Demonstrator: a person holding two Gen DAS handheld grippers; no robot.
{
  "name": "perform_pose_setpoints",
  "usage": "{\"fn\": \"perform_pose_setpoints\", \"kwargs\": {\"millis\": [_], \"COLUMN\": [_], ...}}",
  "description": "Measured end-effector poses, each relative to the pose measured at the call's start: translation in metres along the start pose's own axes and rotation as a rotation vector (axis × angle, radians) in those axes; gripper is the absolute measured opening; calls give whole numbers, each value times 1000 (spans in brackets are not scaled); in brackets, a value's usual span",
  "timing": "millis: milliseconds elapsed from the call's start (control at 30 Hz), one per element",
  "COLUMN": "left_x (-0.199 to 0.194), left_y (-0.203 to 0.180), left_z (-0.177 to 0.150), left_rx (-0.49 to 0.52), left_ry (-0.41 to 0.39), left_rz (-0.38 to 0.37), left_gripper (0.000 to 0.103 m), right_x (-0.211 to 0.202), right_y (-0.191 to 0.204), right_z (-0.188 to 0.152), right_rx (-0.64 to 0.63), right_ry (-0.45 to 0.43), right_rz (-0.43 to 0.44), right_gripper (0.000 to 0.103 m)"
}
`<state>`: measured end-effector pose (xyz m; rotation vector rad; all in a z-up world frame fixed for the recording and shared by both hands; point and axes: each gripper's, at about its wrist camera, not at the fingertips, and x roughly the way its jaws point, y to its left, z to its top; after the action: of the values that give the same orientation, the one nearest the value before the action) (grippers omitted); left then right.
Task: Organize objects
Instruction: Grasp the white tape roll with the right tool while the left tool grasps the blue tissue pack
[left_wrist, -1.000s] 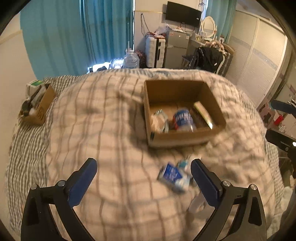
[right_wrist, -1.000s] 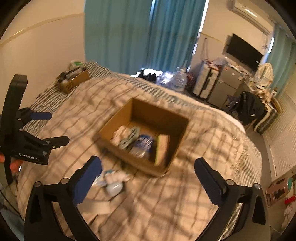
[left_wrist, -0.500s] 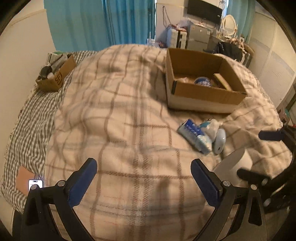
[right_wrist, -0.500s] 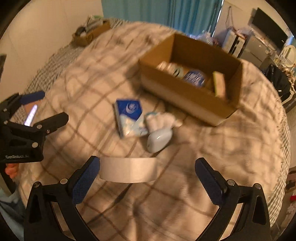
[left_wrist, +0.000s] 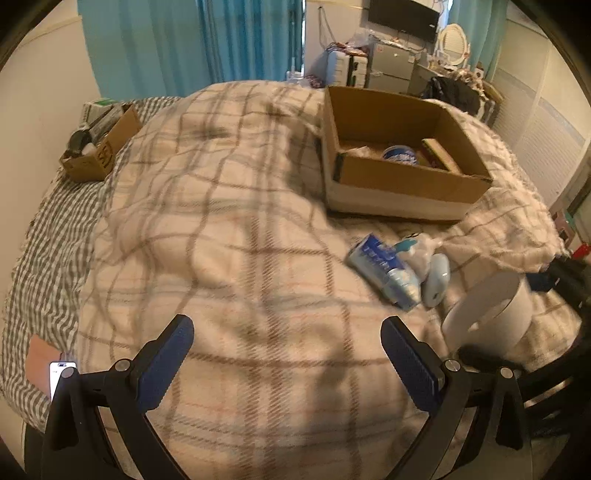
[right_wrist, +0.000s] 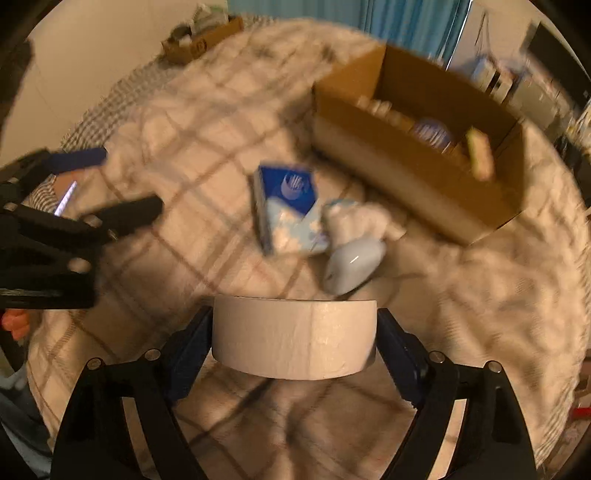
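Plaid blanket (left_wrist: 229, 236) holds one box (left_wrist: 402, 184) with a blue tub (left_wrist: 400, 157) inside, one tissue pack (right_wrist: 286, 208), one mouse (right_wrist: 352, 269). Right gripper (right_wrist: 295, 332) clamps one paper roll (right_wrist: 295, 338); left gripper (left_wrist: 286, 362) gapes, holding nothing.

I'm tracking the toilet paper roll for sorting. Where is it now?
The toilet paper roll sits between the right gripper's fingers, just in front of the white mouse on the blanket.
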<state>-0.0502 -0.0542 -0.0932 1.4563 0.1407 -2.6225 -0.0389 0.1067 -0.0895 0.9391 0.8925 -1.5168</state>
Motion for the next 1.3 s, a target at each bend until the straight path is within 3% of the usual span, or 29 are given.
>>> {"fn": "perform_pose_setpoints", "kwargs": {"millis": [167,267,367,700,867,967,1133,1300], "left_x": [5,20,42,91,105,101,83,45], "left_y": [-26,-49,-68,-103,-106,-106,-101,-92], "left_z": [17,24,28,33,30,25,22,23], "left_rx": [65,138,196,382,419,438,409,371], "left_ry": [-20,6,51,114,147,146,141,85], "left_rz": [1,-44,-76,5,23,10,-51,-88], "left_gripper": [103,103,103,103,99,83,81,81], "right_x": [-49,-57,-51,-17,-13,-14,-23,-46], "right_y": [-40,-59,-77,-94,-99,-100,-93,-84], "right_z": [8,16,23,23,22,20,14,9], "right_rx": [42,74,105,108,116,122,131,127], "right_ry": [-125,-150,-152,-130,-126,-129,-134,-165], "right_rz": [-90,-118,-129,-81,-70,-68,-69,-97], "right_gripper": [85,85,85,85,85,85,85,85]}}
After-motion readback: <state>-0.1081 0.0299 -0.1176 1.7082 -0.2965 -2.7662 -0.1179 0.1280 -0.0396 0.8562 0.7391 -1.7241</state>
